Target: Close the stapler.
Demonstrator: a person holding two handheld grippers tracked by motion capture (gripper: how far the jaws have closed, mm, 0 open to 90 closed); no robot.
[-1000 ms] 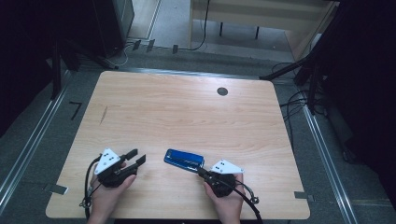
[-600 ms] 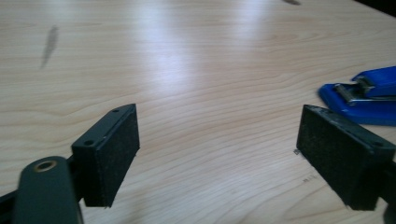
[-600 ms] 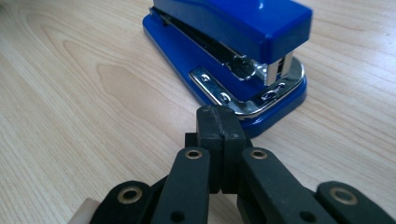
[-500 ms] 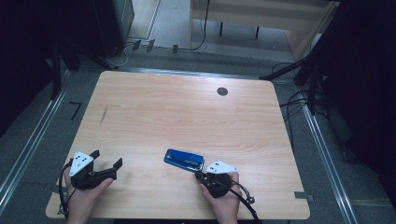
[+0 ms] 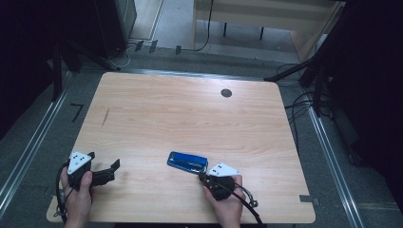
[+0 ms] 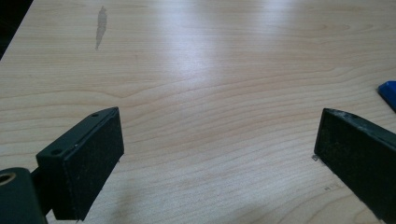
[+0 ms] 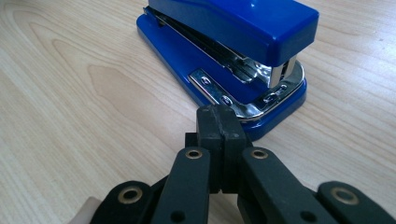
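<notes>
Blue stapler (image 5: 187,162) laid on table (image 5: 180,114), right gripper (image 5: 203,176) pressed together just beside its end, nothing pinched, left gripper (image 5: 110,169) just spread wide, empty, well apart from it.

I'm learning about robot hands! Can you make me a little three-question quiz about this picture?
1. What colour is the stapler?
2. True or false: the left gripper has its jaws wide apart.
3. Which gripper is closest to the stapler: A) left, B) right?

Key: 1. Blue. 2. True; nothing lies between them but bare table. 3. B; the right gripper has its jaws shut, tips right at the stapler's front end.
</notes>
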